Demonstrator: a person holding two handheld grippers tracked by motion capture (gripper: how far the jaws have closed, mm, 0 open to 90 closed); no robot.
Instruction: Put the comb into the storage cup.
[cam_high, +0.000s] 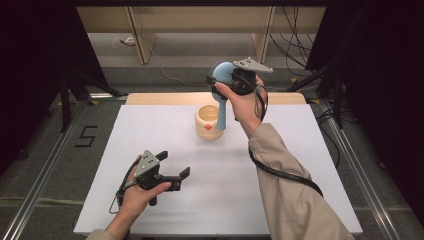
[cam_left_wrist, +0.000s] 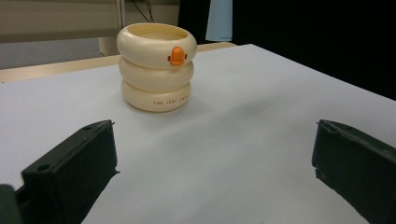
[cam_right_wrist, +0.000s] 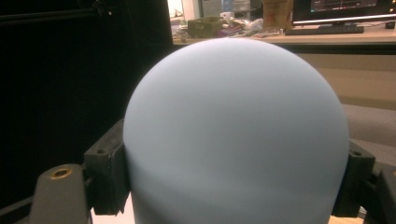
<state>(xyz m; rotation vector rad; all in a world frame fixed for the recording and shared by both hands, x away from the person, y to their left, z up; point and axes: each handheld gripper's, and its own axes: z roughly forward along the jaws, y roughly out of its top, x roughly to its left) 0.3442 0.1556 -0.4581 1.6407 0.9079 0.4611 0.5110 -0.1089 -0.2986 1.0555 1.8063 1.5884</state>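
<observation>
A light blue brush (cam_high: 223, 85) with a round head and long handle is held up in the air by my right gripper (cam_high: 231, 79), shut on the head; its handle hangs down toward the cup. In the right gripper view the blue head (cam_right_wrist: 236, 135) sits between both jaws. A cream cup (cam_high: 208, 122) shaped like three stacked rings, with an orange beak, stands on the white board (cam_high: 150, 135). My left gripper (cam_high: 174, 164) is open low over the board's near left, pointing at the cup (cam_left_wrist: 156, 66), with nothing between its jaws.
The white board lies on a wooden table whose far edge (cam_high: 165, 98) shows behind it. Metal rails (cam_high: 40, 175) run along both sides, and cables (cam_high: 295, 35) lie on the floor beyond. The brush handle's end (cam_left_wrist: 219, 21) hangs above the cup's far side.
</observation>
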